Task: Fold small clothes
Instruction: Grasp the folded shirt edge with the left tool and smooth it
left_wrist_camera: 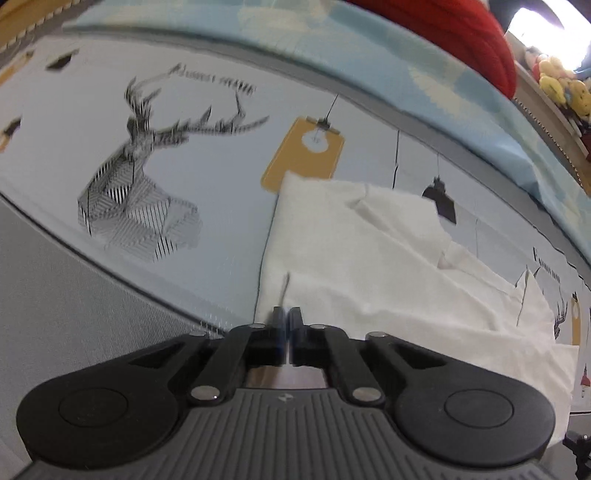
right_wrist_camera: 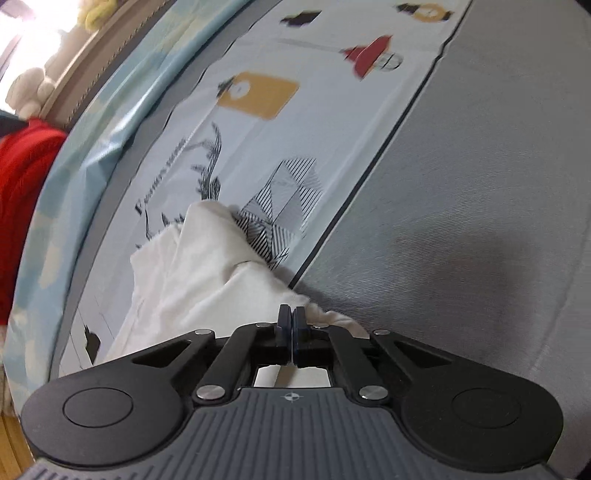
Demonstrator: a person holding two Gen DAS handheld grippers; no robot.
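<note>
Both hand-held grippers (left_wrist_camera: 284, 314) (right_wrist_camera: 291, 314) pinch the white garment's (left_wrist_camera: 369, 266) near edge.

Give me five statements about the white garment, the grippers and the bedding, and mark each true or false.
1. The white garment lies on a sheet printed with a deer head. True.
2. The left gripper stands wide open. False: its jaws are closed together at the garment's near edge.
3. The right gripper is closed at the garment's edge. True.
4. The garment is blue. False: it is white.
5. A red knitted item lies beyond the far side of the sheet. True.
</note>
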